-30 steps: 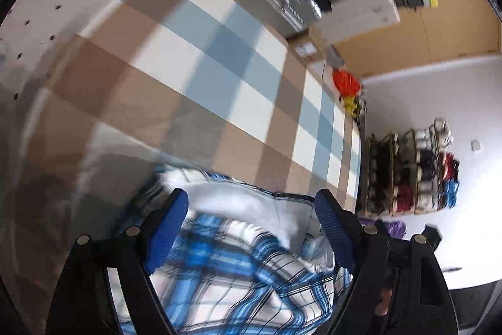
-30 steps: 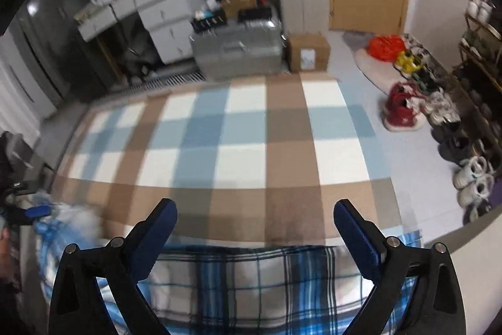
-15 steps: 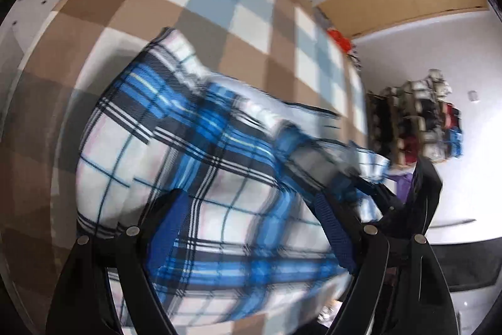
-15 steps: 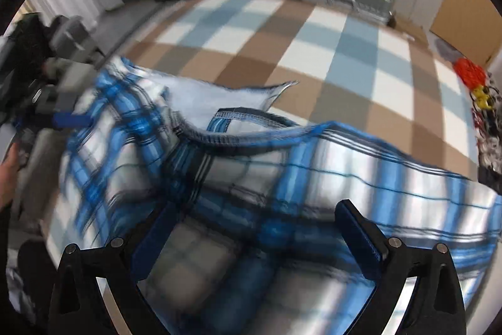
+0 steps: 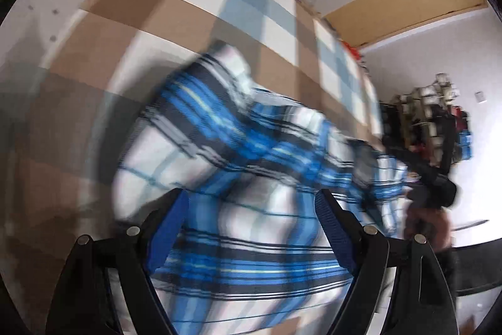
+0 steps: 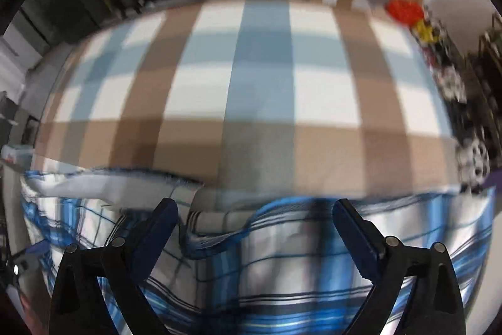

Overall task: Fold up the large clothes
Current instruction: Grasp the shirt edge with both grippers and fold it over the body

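**Both claws wide over the plaid garment**

Left claw [image 5: 252, 209]: fingers spread wide, pointing steeply down, gripping nothing. Blue, white and black plaid garment [image 5: 238, 153] lies bunched beneath and between them, on the near part of a brown, white and pale-blue checked blanket [image 5: 175, 21]. Picture blurred; contact with the cloth cannot be told. At the right edge, the other claw's dark body meets the garment's far end.

Right claw [image 6: 255, 212]: fingers also far apart, empty, over the garment [image 6: 282, 256], whose hemmed edge folds back at left. Shoe rack [image 6: 470, 77] stands far right.
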Demonstrator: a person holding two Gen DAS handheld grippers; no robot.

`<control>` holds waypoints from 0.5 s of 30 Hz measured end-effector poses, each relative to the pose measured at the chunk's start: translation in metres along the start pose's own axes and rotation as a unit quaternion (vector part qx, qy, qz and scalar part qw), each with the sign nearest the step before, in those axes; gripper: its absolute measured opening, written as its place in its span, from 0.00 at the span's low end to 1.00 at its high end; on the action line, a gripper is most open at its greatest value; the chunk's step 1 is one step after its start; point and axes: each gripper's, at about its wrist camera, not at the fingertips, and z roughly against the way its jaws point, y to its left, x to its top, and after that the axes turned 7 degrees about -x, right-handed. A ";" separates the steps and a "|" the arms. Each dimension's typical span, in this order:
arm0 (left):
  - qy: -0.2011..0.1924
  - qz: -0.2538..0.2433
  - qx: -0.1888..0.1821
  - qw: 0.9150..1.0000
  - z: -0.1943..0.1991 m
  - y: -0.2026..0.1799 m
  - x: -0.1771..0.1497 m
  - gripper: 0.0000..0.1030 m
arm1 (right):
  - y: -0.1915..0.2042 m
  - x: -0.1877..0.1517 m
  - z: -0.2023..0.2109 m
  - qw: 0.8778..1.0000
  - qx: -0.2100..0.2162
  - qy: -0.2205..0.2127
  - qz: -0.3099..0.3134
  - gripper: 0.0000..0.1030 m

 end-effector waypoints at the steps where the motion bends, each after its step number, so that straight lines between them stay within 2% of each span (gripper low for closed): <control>1: -0.008 0.001 0.019 1.000 0.003 0.004 -0.001 0.77 | -0.011 -0.003 0.011 1.000 0.006 -0.016 -0.003 0.97; 3: -0.015 0.027 0.034 0.999 0.009 0.019 -0.001 0.77 | -0.041 -0.015 0.032 0.998 0.044 -0.035 -0.003 0.98; 5: -0.024 0.056 0.002 0.998 0.018 0.026 -0.003 0.77 | -0.059 -0.032 0.045 0.999 0.035 -0.037 0.002 0.98; 7: -0.028 0.056 -0.027 0.998 0.024 0.016 -0.006 0.77 | -0.079 -0.059 0.049 0.999 0.029 -0.013 0.036 0.98; 9: -0.021 0.017 -0.039 0.999 0.024 -0.008 -0.007 0.77 | -0.080 -0.079 0.043 0.997 0.012 0.007 0.081 0.98; 10: -0.016 -0.021 -0.037 0.999 0.021 -0.029 -0.009 0.77 | -0.084 -0.088 0.040 0.995 -0.006 0.012 0.096 0.98; 13: 0.010 -0.085 -0.009 0.996 -0.001 -0.064 -0.009 0.77 | -0.089 -0.115 0.011 0.987 -0.073 0.054 0.136 0.98; 15: 0.026 -0.083 0.022 0.996 -0.019 -0.061 -0.007 0.77 | -0.098 -0.126 -0.007 0.981 -0.102 0.081 0.144 0.97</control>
